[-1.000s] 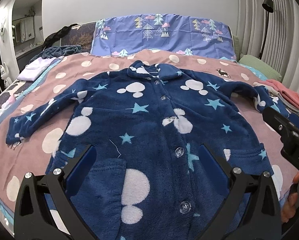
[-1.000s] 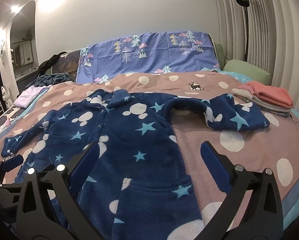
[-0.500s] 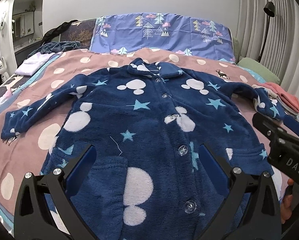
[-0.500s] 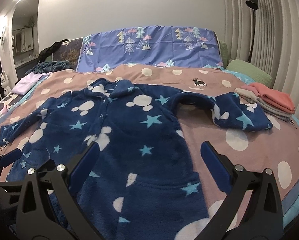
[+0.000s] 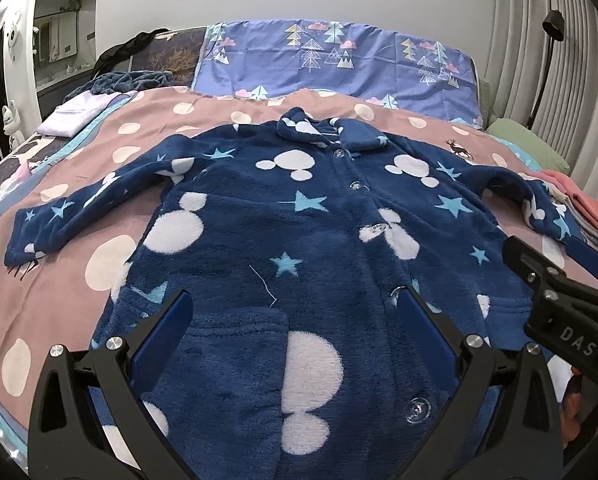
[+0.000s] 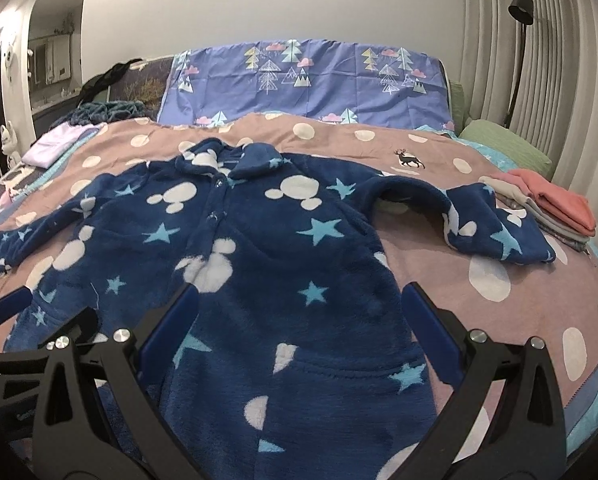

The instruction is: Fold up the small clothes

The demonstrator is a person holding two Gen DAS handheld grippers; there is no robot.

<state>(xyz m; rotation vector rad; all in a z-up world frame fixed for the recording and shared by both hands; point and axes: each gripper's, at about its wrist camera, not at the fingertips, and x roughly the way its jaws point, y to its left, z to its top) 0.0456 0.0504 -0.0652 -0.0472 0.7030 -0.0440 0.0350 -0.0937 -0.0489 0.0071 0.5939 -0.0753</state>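
Observation:
A small navy fleece jacket with white mouse heads and blue stars lies flat and buttoned on the bed, collar away from me, both sleeves spread out; it also shows in the right wrist view. Its right sleeve is bent and rumpled. My left gripper is open and empty above the jacket's lower left hem. My right gripper is open and empty above the lower right hem. The right gripper also shows at the right edge of the left wrist view.
The bed has a pink spotted cover. A stack of folded clothes lies at the right edge, beside a green pillow. A purple pillow stands at the head. A lilac folded cloth lies far left.
Both grippers have shifted slightly left and risen a little above the jacket's hem. The jacket has not moved. Both stay open.

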